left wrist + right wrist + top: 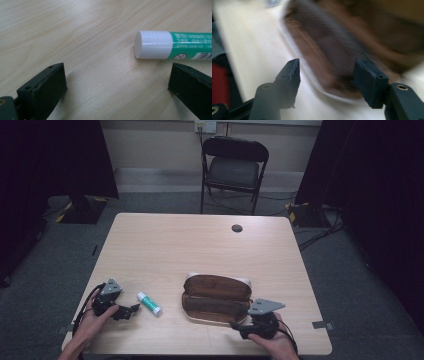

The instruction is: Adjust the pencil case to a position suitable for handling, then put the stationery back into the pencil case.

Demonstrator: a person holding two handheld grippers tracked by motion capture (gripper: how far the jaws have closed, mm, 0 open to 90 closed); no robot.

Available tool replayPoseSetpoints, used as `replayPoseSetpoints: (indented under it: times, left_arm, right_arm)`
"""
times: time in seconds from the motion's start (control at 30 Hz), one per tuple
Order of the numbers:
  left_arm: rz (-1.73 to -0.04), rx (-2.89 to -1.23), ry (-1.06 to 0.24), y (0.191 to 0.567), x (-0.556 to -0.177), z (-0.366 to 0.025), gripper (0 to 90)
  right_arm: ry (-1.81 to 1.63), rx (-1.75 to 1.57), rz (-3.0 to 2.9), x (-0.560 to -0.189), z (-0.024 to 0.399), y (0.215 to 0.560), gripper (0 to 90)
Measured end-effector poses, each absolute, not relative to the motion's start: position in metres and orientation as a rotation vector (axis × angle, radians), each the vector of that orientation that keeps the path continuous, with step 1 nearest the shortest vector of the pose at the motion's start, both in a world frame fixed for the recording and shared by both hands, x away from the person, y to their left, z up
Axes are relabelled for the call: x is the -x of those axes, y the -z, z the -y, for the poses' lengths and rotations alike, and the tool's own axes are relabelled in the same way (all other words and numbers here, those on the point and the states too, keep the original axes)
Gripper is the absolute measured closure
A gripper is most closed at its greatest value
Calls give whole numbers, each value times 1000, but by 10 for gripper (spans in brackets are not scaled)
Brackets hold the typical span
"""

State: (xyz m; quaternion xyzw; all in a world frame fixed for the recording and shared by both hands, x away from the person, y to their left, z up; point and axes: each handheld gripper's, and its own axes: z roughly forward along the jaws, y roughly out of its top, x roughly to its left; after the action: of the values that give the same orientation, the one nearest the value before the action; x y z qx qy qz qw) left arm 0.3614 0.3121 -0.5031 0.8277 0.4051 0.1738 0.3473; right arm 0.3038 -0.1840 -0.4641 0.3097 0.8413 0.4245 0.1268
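Two grippers are at work on a light wood table (165, 240). An open brown case (216, 298) lies near the front edge, and it is the landmark for everything else. It has a lid half and a bottom half, both lying flat and empty.

To the left of the case, a little apart from it, lies a glue stick (149, 303). It is green with a white cap (153, 45), and it rests on its side.

Further left of the case is the left gripper (131, 310). Its jaws are wide open and hold nothing. In the left gripper view the white cap lies just ahead of the jaws, closer to one of them, and not yet between them.

Just right of the case's front corner is the right gripper (235, 325). Its jaws are partly open with nothing in them, and the end of the case sits just ahead of them. That view is blurry.

The job looks like putting the glue stick into the case. To do this step well, the left gripper should slide forward until the glue stick sits between both jaws, then squeeze its middle, not the round cap, so it cannot roll away. The right gripper could steady the case.
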Motion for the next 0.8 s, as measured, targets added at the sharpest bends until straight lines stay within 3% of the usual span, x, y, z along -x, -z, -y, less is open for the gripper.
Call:
replayPoseSetpoints:
  times: [0.17, 0.37, 0.8]
  left_arm:
    - [-1052, -2147, -451, 503, -361, -312, 6]
    - [-1069, -2160, -440, 501, -361, -311, 11]
    - [-1054, -2144, -434, 498, -358, -315, 157]
  right_arm:
    - [-1196, -1074, -2307, -308, 214, 465, 347]
    - [-1064, -1217, -2214, -339, 243, 476, 329]
    - [-956, -1293, -2215, -359, 249, 496, 259]
